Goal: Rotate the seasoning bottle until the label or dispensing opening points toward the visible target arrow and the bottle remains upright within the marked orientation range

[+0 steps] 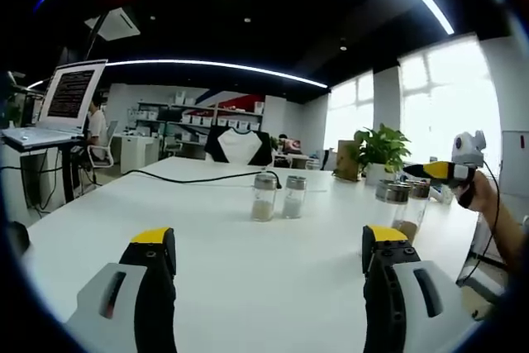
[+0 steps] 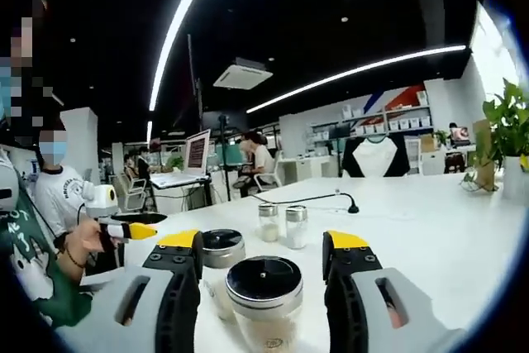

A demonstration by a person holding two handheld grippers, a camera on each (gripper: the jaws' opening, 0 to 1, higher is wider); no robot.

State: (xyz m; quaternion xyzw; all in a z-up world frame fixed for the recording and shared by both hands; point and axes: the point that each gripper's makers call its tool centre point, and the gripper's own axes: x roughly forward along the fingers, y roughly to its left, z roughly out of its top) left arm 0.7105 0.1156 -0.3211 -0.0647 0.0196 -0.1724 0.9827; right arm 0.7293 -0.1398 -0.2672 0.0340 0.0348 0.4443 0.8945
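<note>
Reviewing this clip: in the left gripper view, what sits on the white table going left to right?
Laptop at the far left edge → black cable → two seasoning bottles side by side at the centre → potted plant → a second pair of seasoning bottles → the right gripper at the right.

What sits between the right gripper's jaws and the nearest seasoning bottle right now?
Nothing visible does. The right gripper is open, and the nearest seasoning bottle stands upright between its jaws. A second bottle stands just behind, by the left jaw, beside the approach rather than across it.
</note>
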